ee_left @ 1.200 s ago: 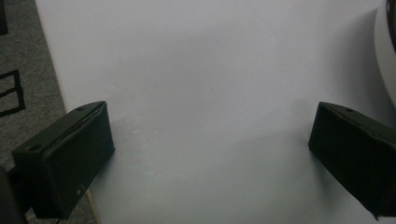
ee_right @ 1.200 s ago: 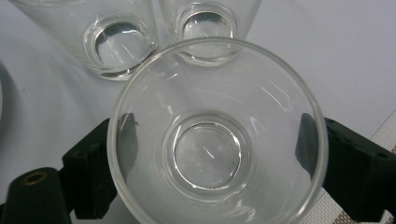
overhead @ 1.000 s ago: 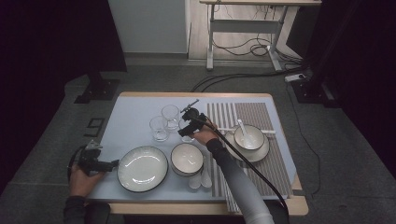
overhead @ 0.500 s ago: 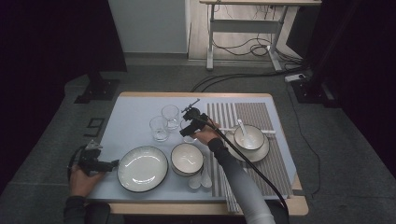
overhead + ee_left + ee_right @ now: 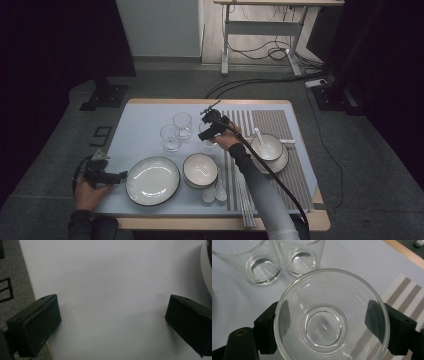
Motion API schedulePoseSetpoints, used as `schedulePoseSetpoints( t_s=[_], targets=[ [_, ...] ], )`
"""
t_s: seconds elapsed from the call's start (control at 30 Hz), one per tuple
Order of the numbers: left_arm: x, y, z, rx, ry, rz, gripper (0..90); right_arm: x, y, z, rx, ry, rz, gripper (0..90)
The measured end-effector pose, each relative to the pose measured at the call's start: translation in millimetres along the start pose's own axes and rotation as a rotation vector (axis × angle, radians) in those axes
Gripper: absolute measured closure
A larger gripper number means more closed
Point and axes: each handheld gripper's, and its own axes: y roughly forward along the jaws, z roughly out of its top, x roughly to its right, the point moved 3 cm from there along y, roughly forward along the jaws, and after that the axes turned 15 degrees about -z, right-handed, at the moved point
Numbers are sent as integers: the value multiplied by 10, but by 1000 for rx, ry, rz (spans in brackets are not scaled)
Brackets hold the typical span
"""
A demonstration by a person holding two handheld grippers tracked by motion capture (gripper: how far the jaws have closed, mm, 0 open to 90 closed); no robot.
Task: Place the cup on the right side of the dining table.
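Dark floor and a grey carpet surround the table, whose pale blue-grey top carries a striped mat on its right half. At the mat's near-left edge the right gripper clasps a clear glass — in the right gripper view the two black jaws sit against opposite sides of its wall, and we look straight down into its empty round base. Two more glasses stand just beyond it on the bare tabletop, side by side and upright. Nearer the person lie a white plate and a white bowl, with two small spoons beside the bowl; another bowl with a spoon sits on the mat. At the table's near-left edge the left gripper rests just left of the plate, jaws spread wide — nothing between them but tabletop.
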Motion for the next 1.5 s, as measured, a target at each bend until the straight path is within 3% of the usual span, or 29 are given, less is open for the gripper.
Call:
schedulePoseSetpoints(
  t_s=[0.33, 0.87, 1.17, 1.5],
  targets=[
    [0, -1, 0, -1, 0, 0, 0, 221, -152, 24, 14, 31, -43, 178],
    [0, 0, 0, 0, 0, 0, 0, 542, -167, 11, 8, 86, -117, 178],
    [0, 0, 0, 0, 0, 0, 0, 692, -77, -31, -12, 121, -148, 178],
    [1, 1, 0, 1, -1, 0, 0, 753, 103, -123, -47, 146, -151, 177]
  ],
)
